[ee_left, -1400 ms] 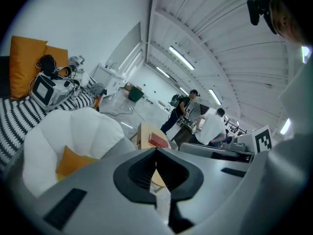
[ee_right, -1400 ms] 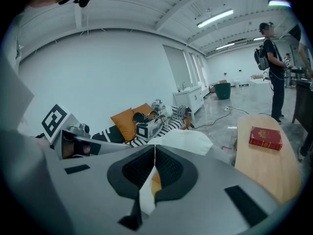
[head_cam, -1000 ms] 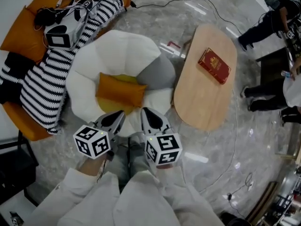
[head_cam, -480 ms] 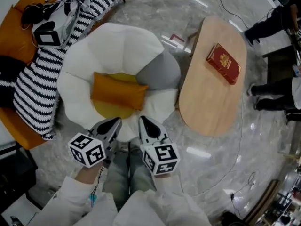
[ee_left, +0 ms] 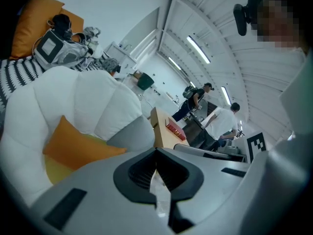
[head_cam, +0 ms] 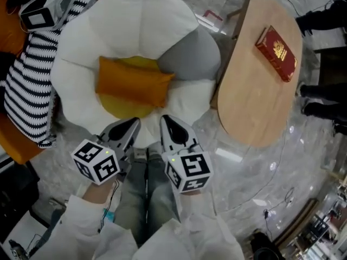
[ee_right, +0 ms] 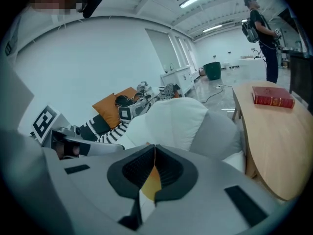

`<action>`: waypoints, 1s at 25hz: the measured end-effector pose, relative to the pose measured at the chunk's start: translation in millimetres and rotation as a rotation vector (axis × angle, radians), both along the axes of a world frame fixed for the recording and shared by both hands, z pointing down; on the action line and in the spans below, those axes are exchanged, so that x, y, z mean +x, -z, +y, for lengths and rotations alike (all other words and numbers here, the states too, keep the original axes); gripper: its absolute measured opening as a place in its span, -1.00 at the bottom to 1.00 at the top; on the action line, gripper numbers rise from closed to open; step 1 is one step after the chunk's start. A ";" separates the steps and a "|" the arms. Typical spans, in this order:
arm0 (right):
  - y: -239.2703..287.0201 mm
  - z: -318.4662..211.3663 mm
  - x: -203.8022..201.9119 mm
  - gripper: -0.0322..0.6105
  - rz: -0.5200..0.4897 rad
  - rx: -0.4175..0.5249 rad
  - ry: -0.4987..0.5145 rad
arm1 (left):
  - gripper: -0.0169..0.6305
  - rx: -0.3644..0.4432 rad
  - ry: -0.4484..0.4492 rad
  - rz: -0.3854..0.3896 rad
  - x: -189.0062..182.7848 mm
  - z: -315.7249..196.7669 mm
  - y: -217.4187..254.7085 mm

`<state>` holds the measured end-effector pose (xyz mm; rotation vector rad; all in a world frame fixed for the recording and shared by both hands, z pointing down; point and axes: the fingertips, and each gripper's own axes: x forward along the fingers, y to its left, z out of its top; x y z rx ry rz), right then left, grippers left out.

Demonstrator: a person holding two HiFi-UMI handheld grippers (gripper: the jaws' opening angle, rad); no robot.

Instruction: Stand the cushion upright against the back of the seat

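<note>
An orange cushion (head_cam: 133, 84) lies flat on the yellow middle of a white petal-shaped seat (head_cam: 146, 26). One grey petal (head_cam: 190, 64) is on the seat's right side. My left gripper (head_cam: 133, 124) and right gripper (head_cam: 165, 121) hover side by side over the seat's near edge, just short of the cushion. Both are shut and hold nothing. In the left gripper view the cushion (ee_left: 78, 146) shows low on the left beyond the shut gripper (ee_left: 156, 153). The right gripper view looks past the shut gripper (ee_right: 155, 148) at the seat's white back (ee_right: 176, 121).
An oval wooden table (head_cam: 260, 91) with a red book (head_cam: 276, 46) stands right of the seat. A black-and-white striped blanket (head_cam: 27, 85) and a device with cables (head_cam: 37, 16) lie on an orange sofa to the left. People stand beyond the table (ee_left: 222, 124).
Both grippers have sunk toward the seat's near edge, still side by side and shut. The seat and cushion fill more of the head view. The cushion has not moved.
</note>
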<state>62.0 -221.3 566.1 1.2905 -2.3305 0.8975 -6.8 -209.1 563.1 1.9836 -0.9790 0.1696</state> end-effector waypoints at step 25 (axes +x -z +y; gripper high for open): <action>-182.2 2.0 13.4 -0.86 0.030 -0.132 -0.062 | -0.92 -0.095 0.024 -0.007 9.2 5.5 -166.3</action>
